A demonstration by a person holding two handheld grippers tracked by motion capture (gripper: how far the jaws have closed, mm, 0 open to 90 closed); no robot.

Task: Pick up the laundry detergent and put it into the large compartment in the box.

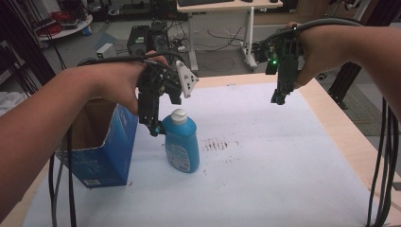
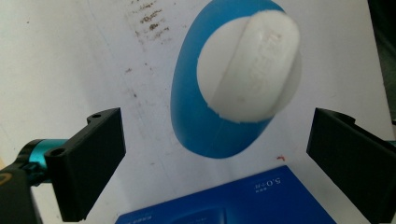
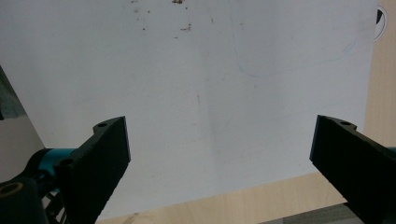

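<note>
A blue bottle (image 1: 182, 146) with a white cap (image 1: 179, 116) stands upright on the white table cover, right beside an open blue box (image 1: 101, 142). My left gripper (image 1: 152, 124) hangs just left of and above the bottle's shoulder, pointing down. In the left gripper view its jaws stand wide apart, open, with the bottle's white cap (image 2: 250, 70) and blue body (image 2: 196, 126) below and between them, untouched. My right gripper (image 1: 280, 97) is held high over the far right part of the table, open, with only the white cover (image 3: 210, 93) beneath its jaws.
The blue box's top edge (image 2: 233, 200) lies under the left gripper. Brown smudges (image 1: 218, 144) mark the cover right of the bottle. The wooden table edge (image 1: 340, 127) runs along the right. Cables (image 1: 385, 179) hang at the lower right. A desk and equipment stand beyond the table.
</note>
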